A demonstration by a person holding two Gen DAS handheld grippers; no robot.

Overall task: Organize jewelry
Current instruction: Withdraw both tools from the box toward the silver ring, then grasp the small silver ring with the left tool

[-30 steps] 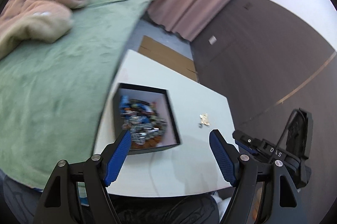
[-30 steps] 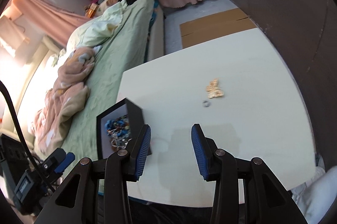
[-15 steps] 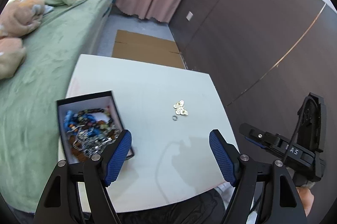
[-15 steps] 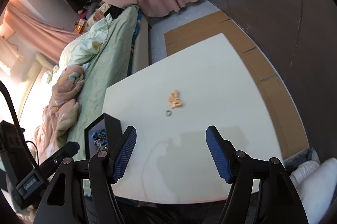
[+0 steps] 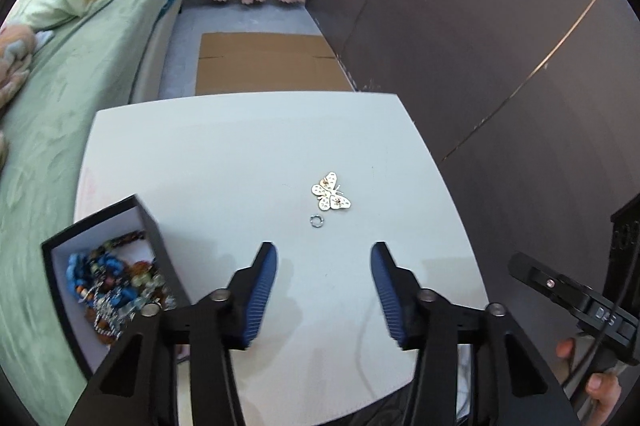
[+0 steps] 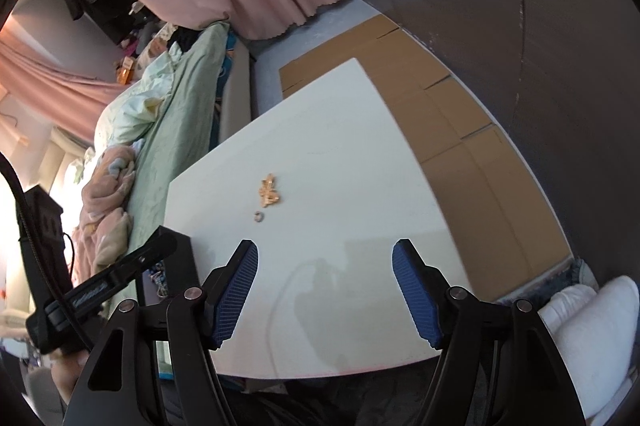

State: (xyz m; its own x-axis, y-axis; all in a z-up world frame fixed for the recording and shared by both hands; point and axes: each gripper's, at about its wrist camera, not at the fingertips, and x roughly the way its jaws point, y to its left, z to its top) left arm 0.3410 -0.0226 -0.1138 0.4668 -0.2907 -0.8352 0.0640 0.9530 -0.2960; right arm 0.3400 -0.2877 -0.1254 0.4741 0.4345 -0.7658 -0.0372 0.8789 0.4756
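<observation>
A green bed flanks the white bench. At the bench's left edge sits a black box of beaded jewelry. A butterfly brooch and small ring lie mid-bench. The left claw is closing on nothing; the right claw gapes empty.

Butterfly brooch beside small ring

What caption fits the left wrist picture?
Left gripper, jaws closing on nothing, over a white table with butterfly brooch, small ring and jewelry box.
</observation>
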